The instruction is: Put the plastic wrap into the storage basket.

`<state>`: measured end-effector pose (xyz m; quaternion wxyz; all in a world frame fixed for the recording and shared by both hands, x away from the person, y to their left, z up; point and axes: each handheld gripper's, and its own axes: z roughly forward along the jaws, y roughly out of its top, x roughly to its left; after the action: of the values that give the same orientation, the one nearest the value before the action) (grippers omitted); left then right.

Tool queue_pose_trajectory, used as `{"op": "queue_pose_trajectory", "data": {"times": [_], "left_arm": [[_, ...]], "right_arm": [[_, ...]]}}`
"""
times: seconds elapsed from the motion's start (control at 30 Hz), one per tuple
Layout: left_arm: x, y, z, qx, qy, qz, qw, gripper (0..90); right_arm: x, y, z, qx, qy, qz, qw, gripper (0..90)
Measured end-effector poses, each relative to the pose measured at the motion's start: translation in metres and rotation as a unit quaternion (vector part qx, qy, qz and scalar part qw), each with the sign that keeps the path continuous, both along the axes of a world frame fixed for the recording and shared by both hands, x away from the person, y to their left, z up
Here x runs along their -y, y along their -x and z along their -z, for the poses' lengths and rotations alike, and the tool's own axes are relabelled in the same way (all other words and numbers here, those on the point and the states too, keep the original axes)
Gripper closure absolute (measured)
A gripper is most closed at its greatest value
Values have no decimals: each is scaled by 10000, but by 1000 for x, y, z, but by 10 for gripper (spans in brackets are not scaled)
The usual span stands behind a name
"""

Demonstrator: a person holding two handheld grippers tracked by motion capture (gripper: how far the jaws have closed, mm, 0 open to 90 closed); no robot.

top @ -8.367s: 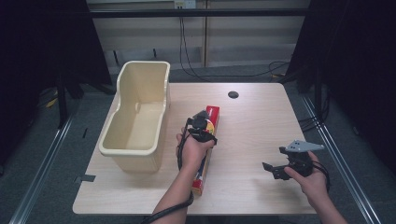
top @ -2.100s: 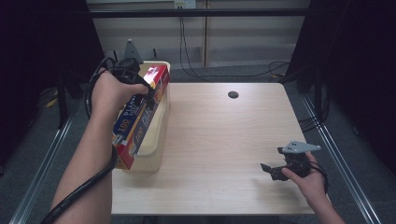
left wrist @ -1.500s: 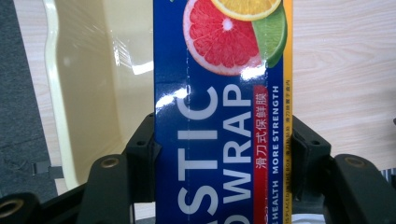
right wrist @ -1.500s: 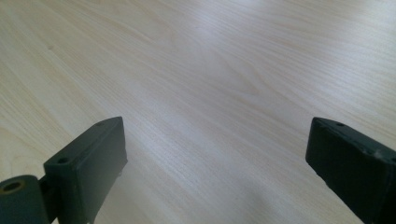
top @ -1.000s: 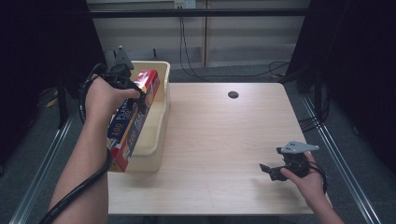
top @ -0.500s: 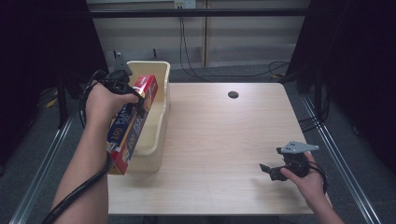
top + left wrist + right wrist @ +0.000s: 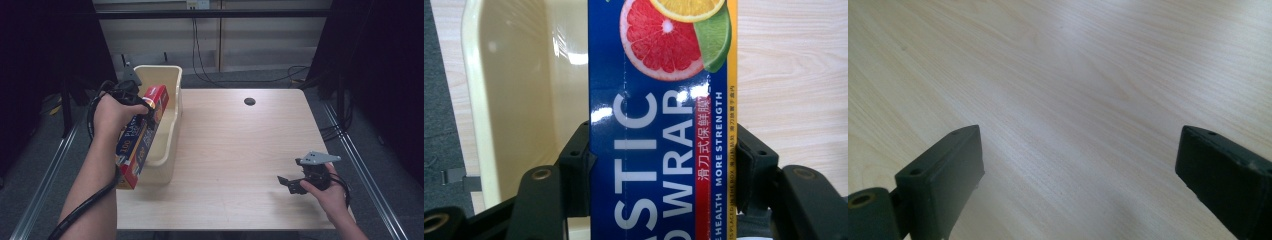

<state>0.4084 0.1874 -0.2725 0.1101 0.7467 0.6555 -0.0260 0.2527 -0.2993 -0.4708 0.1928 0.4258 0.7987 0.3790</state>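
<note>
A long plastic wrap box (image 7: 142, 135), blue and red with citrus pictures, hangs slanted over the cream bin (image 7: 170, 85) at the table's left edge. My left gripper (image 7: 137, 102) is shut on the box near its upper end. In the left gripper view both black jaws press the sides of the box (image 7: 659, 150), with the bin's inside (image 7: 519, 95) behind it. My right gripper (image 7: 287, 183) rests low over the wooden table (image 7: 240, 145) at the front right, open with nothing between its jaws. In the right gripper view its fingers (image 7: 943, 175) stand wide over bare wood.
A dark round hole (image 7: 249, 101) sits in the table near its far edge. Cables (image 7: 200, 45) hang behind the table. Metal rails (image 7: 360, 165) run along both sides of the table on the grey floor.
My left hand has sunk a little with the box, bringing it lower over the bin's left wall. The right gripper has stayed where it was.
</note>
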Motion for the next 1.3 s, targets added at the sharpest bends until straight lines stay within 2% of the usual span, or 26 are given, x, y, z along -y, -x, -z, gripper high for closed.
{"op": "queue_pose_trajectory", "data": {"times": [0.1, 0.2, 0.3, 1.3], "left_arm": [[-1, 0, 3, -33, 56, -67, 10000, 406], [-1, -1, 4, -22, -14, -57, 10000, 406], [-1, -3, 8, -61, 36, -41, 10000, 406], [5, -14, 40, -301, 28, -127, 9995, 403]], "right_arm": [[0, 0, 0, 12, 12, 9, 10000, 51], [0, 0, 0, 11, 31, 2, 10000, 51], [0, 0, 0, 13, 35, 0, 10000, 52], [-1, 1, 0, -6, 42, 14, 10000, 51]]}}
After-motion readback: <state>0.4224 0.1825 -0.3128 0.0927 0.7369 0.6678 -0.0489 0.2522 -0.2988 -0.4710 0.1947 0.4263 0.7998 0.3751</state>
